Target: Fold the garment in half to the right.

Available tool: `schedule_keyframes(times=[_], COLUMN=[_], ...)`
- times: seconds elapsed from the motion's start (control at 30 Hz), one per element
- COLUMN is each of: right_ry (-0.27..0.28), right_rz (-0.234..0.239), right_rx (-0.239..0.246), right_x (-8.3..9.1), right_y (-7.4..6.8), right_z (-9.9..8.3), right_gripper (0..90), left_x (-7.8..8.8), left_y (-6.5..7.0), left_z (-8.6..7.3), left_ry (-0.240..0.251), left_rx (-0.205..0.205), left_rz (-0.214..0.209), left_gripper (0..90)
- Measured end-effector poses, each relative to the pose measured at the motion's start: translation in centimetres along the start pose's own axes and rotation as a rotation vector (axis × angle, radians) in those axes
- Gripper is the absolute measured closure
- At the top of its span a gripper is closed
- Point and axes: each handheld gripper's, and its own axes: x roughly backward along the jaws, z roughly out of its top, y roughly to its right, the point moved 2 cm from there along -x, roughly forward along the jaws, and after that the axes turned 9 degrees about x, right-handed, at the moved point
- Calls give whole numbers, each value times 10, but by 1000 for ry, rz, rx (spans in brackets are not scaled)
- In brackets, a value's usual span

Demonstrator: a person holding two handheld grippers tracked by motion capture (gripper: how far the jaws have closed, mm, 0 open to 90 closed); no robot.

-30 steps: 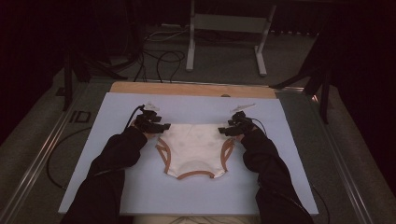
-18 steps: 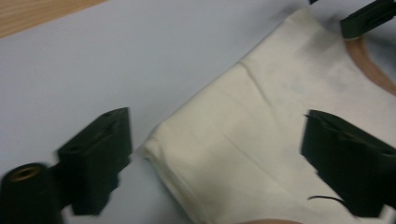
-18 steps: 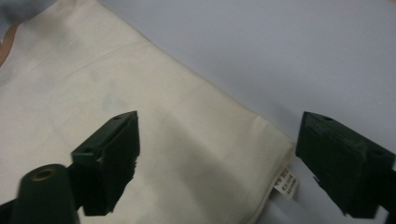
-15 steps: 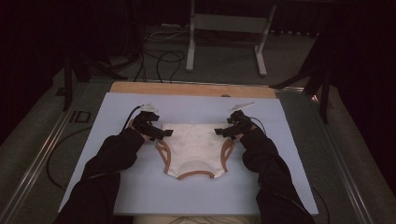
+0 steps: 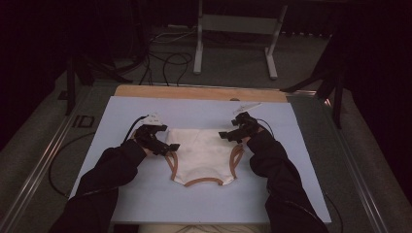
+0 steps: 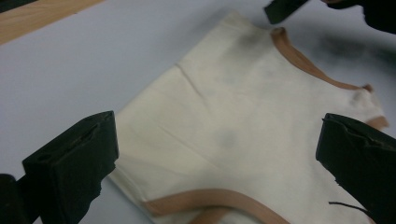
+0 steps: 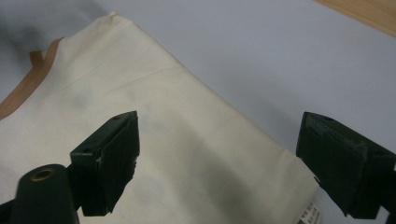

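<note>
Between both grippers, cream garment (image 5: pixel 203 155) flat on the blue mat (image 5: pixel 145 204); left gripper (image 5: pixel 163 145) and right gripper (image 5: pixel 232 135) jaws just opened wide, gripping nothing, cloth below.

A pale blue mat (image 5: pixel 145 199) covers most of the worktop, leaving a bare wooden strip (image 5: pixel 194 92) along the far edge. Beyond that edge, black cables (image 5: pixel 165 60) loop over the grey floor beside a white metal stand (image 5: pixel 235 39). A metal rail (image 5: pixel 41 165) runs along the worktop's left edge.
</note>
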Motion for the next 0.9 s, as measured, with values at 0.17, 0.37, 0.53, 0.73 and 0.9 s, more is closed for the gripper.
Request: schedule_keyframes(times=[0.17,0.37,0.53,0.73,0.9], right_ry=[-1,5,3,-8,-10], right_rz=[9,18,43,69,79], right_rx=[14,31,62,85,93], right_x=[-2,-5,-10,-19,-26], right_y=[-4,-10,-17,-26,-32], right_z=[5,13,21,27,31], right_gripper=[133,134,137,137,136], left_x=[7,11,13,14,15], left_y=[11,24,36,49,59], left_z=[-7,-16,-24,-36,-44], left_ry=[-12,-35,-44,-57,-64], left_rx=[-34,-64,-98,-137,-169], left_rz=[-18,-33,-37,-52,-65], left_gripper=[5,6,21,24,28])
